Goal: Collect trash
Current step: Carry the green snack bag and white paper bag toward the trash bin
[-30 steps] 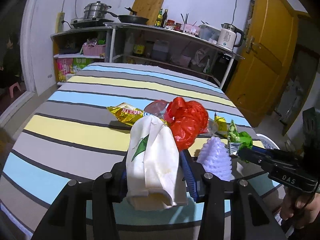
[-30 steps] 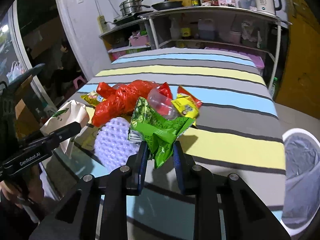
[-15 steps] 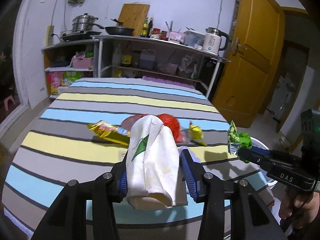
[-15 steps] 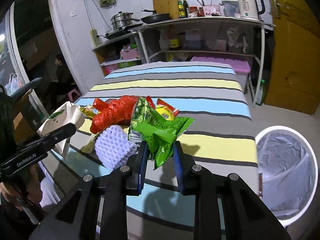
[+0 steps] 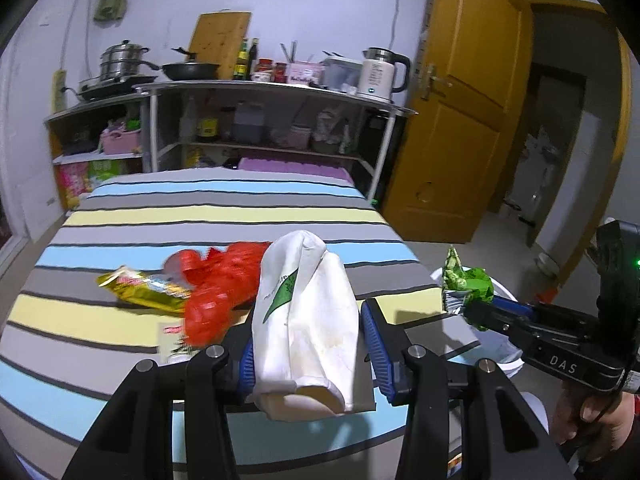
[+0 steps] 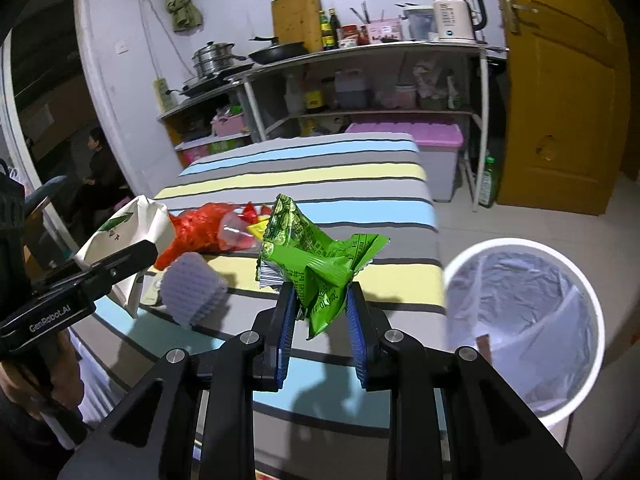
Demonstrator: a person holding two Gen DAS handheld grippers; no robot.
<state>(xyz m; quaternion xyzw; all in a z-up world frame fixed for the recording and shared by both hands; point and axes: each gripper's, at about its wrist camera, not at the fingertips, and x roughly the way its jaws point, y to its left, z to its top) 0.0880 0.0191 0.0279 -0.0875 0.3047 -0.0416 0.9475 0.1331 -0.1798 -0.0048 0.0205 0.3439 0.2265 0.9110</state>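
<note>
My left gripper (image 5: 306, 344) is shut on a white paper bag (image 5: 306, 316) with a green mark, held up over the striped table's near edge. My right gripper (image 6: 320, 312) is shut on a crumpled green snack wrapper (image 6: 316, 256), also lifted off the table. A white bin (image 6: 524, 320) lined with a clear bag stands on the floor just right of the table. Left on the striped cloth are a red plastic bag (image 5: 224, 284), a gold wrapper (image 5: 140, 290) and a pale purple foam net (image 6: 192, 292). In the left wrist view the right gripper (image 5: 476, 312) holds the green wrapper (image 5: 464, 284) above the bin.
The striped table (image 5: 200, 216) fills the foreground. Behind it a metal shelf unit (image 6: 360, 80) carries pots, bottles and a kettle. A yellow door (image 5: 460, 120) is at the right. A person sits in the dark doorway (image 6: 96, 168) at far left.
Both grippers have risen and pulled back rightwards from the trash pile with their loads. The bin has come fully into the right wrist view.
</note>
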